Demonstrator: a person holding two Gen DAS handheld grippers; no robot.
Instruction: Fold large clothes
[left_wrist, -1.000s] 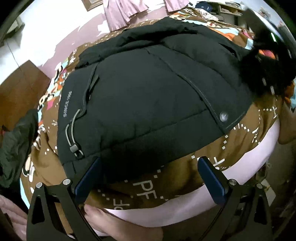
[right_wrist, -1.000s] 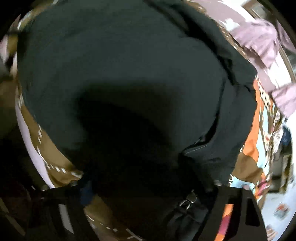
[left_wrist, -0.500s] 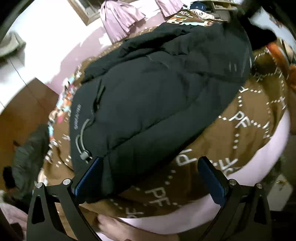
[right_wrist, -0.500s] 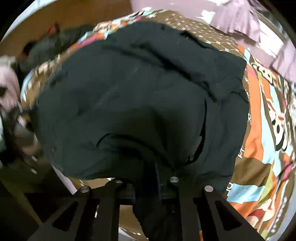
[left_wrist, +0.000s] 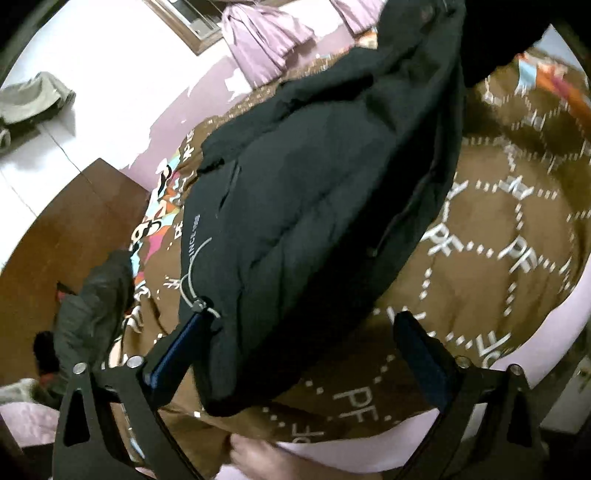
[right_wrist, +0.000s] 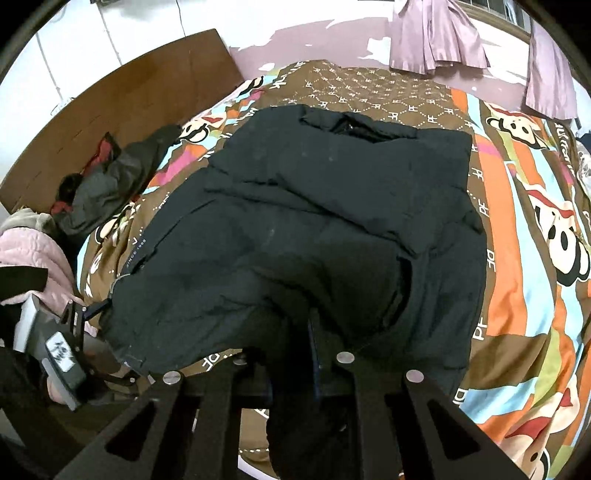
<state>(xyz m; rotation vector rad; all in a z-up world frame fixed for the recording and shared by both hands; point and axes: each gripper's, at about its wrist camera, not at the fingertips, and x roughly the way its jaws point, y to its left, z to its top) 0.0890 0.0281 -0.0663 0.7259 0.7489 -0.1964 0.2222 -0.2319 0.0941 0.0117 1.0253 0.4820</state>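
Right wrist view showed the right gripper (right_wrist: 295, 354) clamped on a bunched hem fold of the black padded jacket (right_wrist: 314, 206), lifting it off the patterned bedspread (right_wrist: 517, 280). The left gripper (left_wrist: 299, 336) stood with jaws wide apart at the jacket's near hem, beside the drawcord toggle (left_wrist: 199, 304). The lengthwise fold appeared under way; next, the raised edge likely needed carrying across and laying flat. The jacket looked puffy, dark and rumpled.
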